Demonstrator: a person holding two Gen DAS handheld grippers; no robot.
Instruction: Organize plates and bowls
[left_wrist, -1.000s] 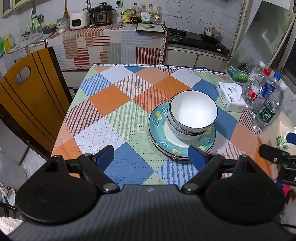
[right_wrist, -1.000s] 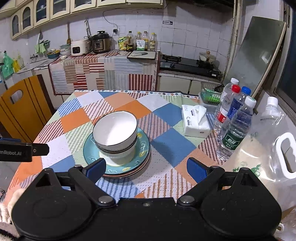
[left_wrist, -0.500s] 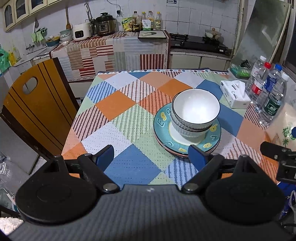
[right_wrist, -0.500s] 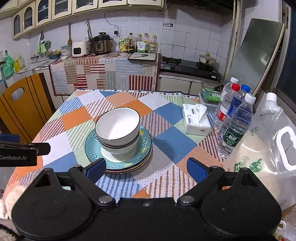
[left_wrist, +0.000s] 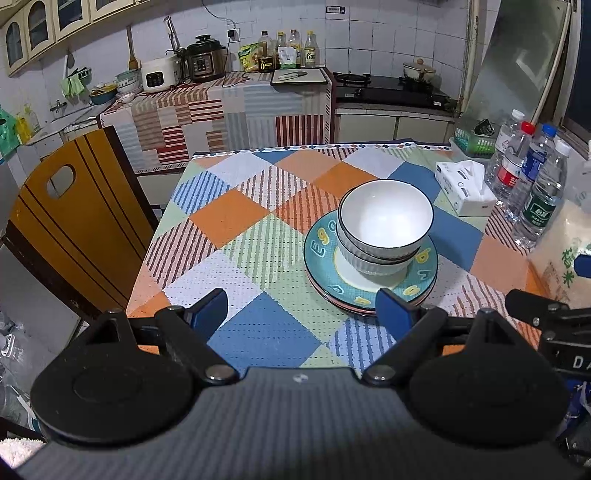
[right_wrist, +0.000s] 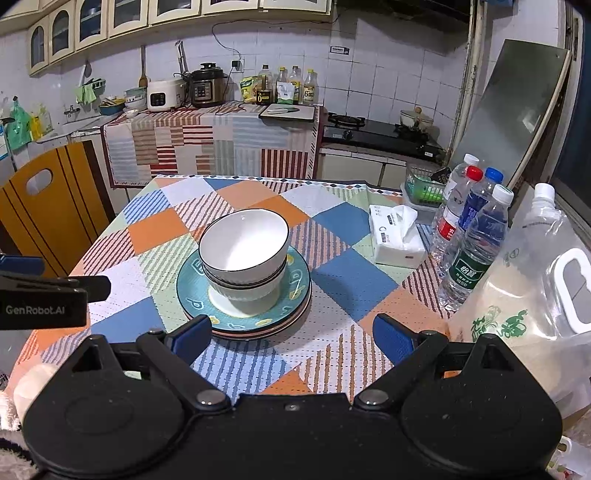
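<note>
**Glazed ceramic stacked high, both grippers empty**

White black-rimmed ceramic bowls, two nested, sit on teal patterned plates mid-table on the checked tablecloth. Left gripper and right gripper hover at the stack's six o'clock, jaws wide, holding nothing. Risk: the top bowl looks tilted; a nudge could tip it. Clear plastic water bottles crowd three o'clock.

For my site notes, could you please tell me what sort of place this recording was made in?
Most likely a home kitchen with a dining table: a black gas hob along the white-tiled wall, a white rice cooker on the counter, and a table under a chequered cloth bearing stacked bowls and plates.
</note>
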